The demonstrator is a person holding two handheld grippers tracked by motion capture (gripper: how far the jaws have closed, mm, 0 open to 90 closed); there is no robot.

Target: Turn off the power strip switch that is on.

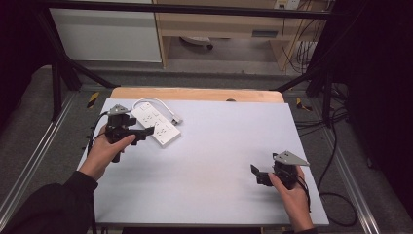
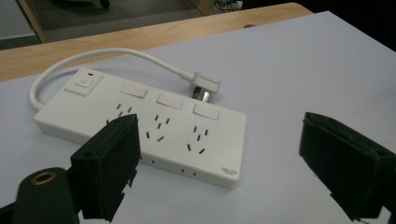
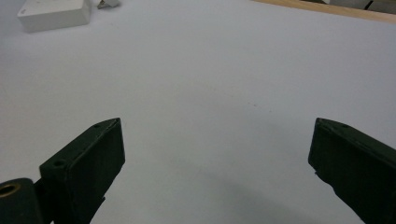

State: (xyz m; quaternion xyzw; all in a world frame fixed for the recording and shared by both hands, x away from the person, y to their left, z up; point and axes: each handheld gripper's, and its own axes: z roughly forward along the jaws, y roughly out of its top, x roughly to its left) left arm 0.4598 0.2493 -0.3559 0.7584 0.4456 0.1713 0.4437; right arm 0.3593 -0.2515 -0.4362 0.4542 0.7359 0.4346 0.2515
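Observation:
A white power strip [image 1: 157, 124] lies on the white table cover at the back left, its short cable looping to a flat plug [image 1: 176, 118]. In the left gripper view the power strip [image 2: 144, 126] shows a switch with a red light, three covers and rows of sockets, with the plug [image 2: 205, 85] lying beyond it. My left gripper [image 1: 146, 132] hovers at the strip's near side, jaws wide apart and nothing between them; one jaw overlaps the strip's front edge. My right gripper [image 1: 254, 173] rests low at the front right, open over bare cover [image 3: 210, 116].
The white cover [image 1: 219, 146] lies on a wooden table whose edge [image 1: 195, 93] shows at the back. Black frame legs stand at both back corners. Cables trail on the floor to the right. A corner of the power strip [image 3: 53, 14] appears far off in the right gripper view.

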